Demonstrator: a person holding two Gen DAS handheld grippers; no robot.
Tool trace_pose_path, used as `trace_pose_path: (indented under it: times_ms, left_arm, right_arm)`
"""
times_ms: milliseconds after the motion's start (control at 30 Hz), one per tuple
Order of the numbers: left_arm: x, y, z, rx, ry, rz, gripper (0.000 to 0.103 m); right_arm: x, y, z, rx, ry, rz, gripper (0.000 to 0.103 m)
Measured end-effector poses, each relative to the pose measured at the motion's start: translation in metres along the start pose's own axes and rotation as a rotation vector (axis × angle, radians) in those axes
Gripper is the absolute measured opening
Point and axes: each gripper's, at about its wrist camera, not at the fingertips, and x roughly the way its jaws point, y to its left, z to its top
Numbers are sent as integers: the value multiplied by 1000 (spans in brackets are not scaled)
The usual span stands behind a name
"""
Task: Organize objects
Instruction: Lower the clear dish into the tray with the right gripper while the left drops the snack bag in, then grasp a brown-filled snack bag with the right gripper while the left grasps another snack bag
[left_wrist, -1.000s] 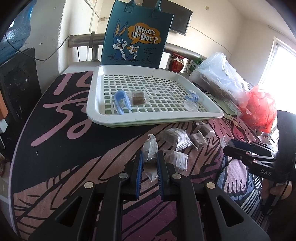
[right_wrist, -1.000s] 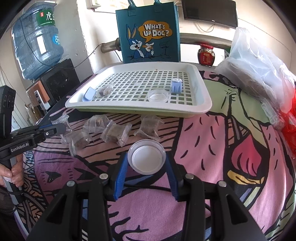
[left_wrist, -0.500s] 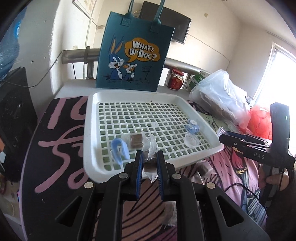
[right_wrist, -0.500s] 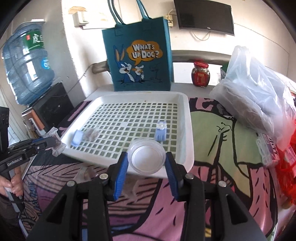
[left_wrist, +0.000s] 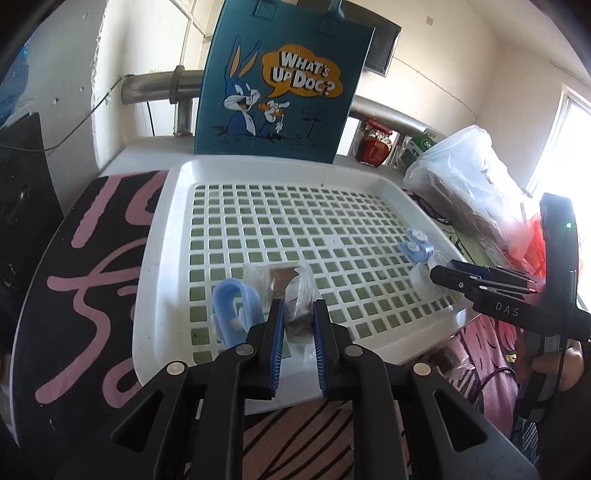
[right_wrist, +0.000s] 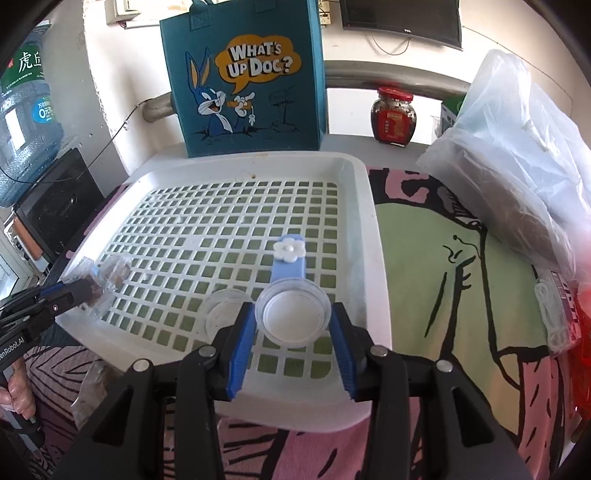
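A white slotted tray (left_wrist: 155, 258) (right_wrist: 373, 236) lies on the patterned table. My left gripper (left_wrist: 298, 325) is shut on a clear-wrapped brown snack packet (left_wrist: 300, 299) and holds it over the tray's near edge; it also shows in the right wrist view (right_wrist: 92, 288). Beside it in the tray lie another wrapped packet (left_wrist: 277, 275) and a blue clip (left_wrist: 236, 306). My right gripper (right_wrist: 293, 328) is shut on a small clear round cup (right_wrist: 293, 312) above the tray's near right part. A second clear cup (right_wrist: 225, 314) and a blue flower clip (right_wrist: 290, 258) lie there.
A teal Bugs Bunny bag (right_wrist: 247, 77) stands behind the tray. A red-lidded jar (right_wrist: 393, 116) and a big plastic bag (right_wrist: 517, 155) are at the right. A water bottle (right_wrist: 22, 122) is at the far left. More wrapped packets (right_wrist: 92, 384) lie on the table near the tray.
Both grippers moved forward from the table over the tray, the left carrying the snack packet, the right the clear cup. Both now hang over the tray's near part.
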Motion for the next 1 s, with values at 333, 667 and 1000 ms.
trace_pose_path:
  times_ms: [333,667,1000]
  left_arm:
    - [-64,-14,-1,31,-164,-51,84]
    - [-94,-9,-38,49,-112,-29,94]
    - [-55,-36,-73,137,54,-16,94]
  right_arm:
    - [-38,11,-5,-22,-86,29,53]
    - [-106,33,-48,-47,-157,126,62]
    - [-50,33,-63,31,6,121,62]
